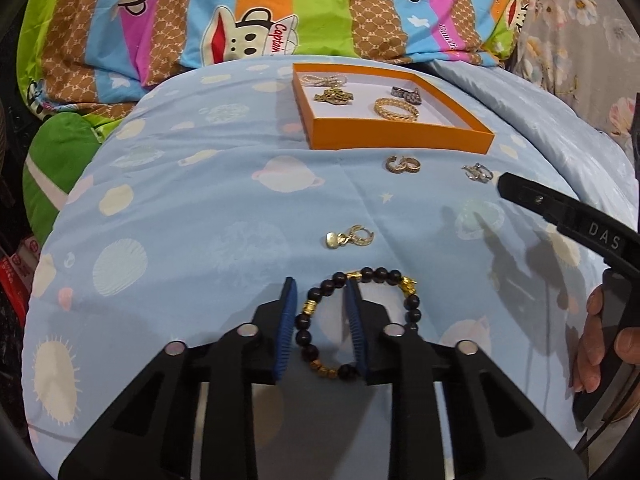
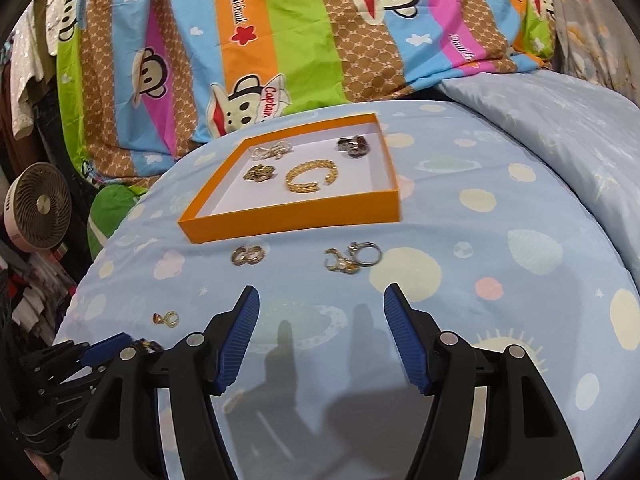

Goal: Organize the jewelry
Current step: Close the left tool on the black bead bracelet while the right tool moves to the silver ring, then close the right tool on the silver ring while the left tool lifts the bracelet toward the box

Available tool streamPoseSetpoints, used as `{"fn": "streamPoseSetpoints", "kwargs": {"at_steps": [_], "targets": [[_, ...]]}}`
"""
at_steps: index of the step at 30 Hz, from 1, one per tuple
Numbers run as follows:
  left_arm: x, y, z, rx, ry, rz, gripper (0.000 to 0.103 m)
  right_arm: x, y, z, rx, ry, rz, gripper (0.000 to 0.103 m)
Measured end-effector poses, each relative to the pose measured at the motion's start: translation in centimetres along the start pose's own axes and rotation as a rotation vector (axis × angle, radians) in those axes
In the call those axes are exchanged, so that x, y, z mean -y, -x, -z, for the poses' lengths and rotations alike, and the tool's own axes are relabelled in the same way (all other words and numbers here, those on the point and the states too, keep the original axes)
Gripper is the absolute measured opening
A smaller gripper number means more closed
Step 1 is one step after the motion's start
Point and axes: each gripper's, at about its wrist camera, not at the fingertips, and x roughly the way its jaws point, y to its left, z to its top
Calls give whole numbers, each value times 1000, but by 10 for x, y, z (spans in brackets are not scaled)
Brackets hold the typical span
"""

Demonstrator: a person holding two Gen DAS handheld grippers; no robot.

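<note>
An orange box (image 1: 400,136) (image 2: 288,216) lies on the blue bedspread and holds a gold bangle (image 1: 396,109) (image 2: 308,178), a gold brooch (image 1: 334,95), a pearl bow (image 1: 320,79) and a dark ring piece (image 1: 406,94). A dark bead bracelet with gold charms (image 1: 360,320) lies under my left gripper (image 1: 322,288). The jaws are partly closed around its left arc, with one finger inside the loop. My right gripper (image 2: 320,300) is open and empty, just short of a cluster of silver rings (image 2: 352,258) (image 1: 478,172). A gold ring pair (image 1: 403,164) (image 2: 248,256) and a gold earring (image 1: 350,237) (image 2: 166,319) lie loose.
A colourful monkey-print quilt (image 1: 260,12) is piled behind the box. A small fan (image 2: 38,206) stands at the far left in the right wrist view. A green cushion (image 1: 60,168) lies at the bed's left edge.
</note>
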Motion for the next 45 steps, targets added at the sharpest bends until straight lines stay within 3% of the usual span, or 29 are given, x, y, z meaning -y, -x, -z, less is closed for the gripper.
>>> {"fn": "streamPoseSetpoints", "kwargs": {"at_steps": [6, 12, 15, 22, 30, 38, 41, 45], "targets": [[3, -8, -10, 6, 12, 40, 11, -14, -18, -11, -27, 37, 16, 64], [10, -9, -14, 18, 5, 73, 7, 14, -18, -16, -21, -61, 67, 64], [12, -12, -16, 17, 7, 88, 7, 27, -17, -17, -31, -79, 77, 59], [7, -11, -16, 25, 37, 101, 7, 24, -11, -14, -12, -64, 73, 54], [8, -11, -16, 23, 31, 88, 7, 30, -33, -28, -54, -107, 124, 32], [9, -11, -15, 19, 28, 82, 7, 21, -44, -29, -93, -61, 170, 29], [9, -11, -15, 18, 26, 82, 7, 18, -45, -30, -95, -44, 170, 17], [9, -11, -15, 18, 27, 81, 7, 18, -45, -29, -94, -44, 170, 17]]}}
